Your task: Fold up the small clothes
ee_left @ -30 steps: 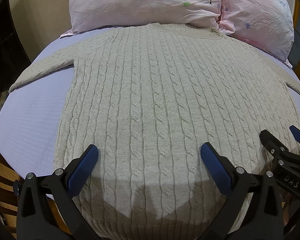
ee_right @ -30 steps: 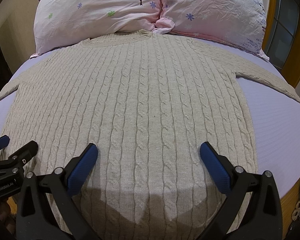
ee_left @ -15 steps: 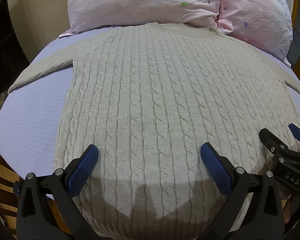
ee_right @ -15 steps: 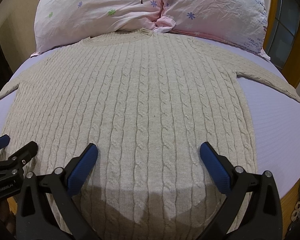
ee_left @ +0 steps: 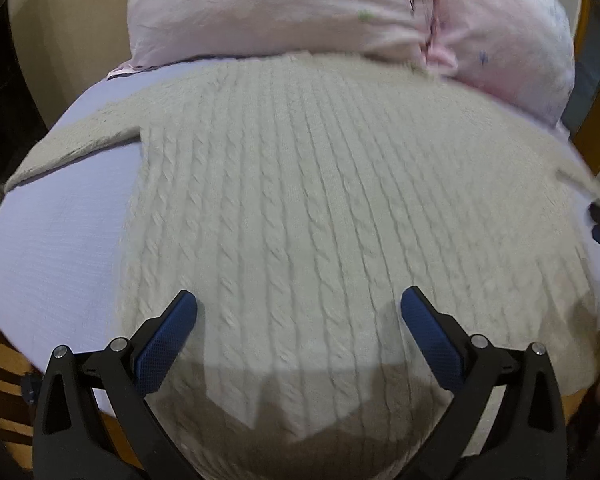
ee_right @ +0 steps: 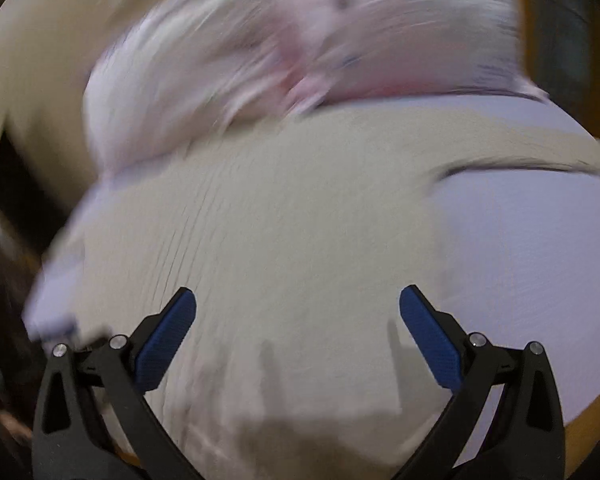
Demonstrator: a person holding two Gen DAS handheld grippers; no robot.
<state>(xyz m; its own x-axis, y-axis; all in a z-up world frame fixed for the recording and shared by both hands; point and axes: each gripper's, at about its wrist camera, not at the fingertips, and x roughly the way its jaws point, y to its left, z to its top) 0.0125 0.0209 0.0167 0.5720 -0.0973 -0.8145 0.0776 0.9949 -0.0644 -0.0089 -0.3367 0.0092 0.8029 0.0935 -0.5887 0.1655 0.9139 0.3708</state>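
The beige cable-knit sweater lies flat on the lilac bed sheet, pink pillows far behind. The left gripper and right gripper are both wide open above its near hem, holding nothing.

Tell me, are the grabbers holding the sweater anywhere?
No. The left gripper and right gripper are both open above the flat beige cable-knit sweater, holding nothing.

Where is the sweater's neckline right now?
In the left wrist view the sweater lies flat on the lilac sheet, and its neckline sits at the far end, top centre, touching the pink pillows.
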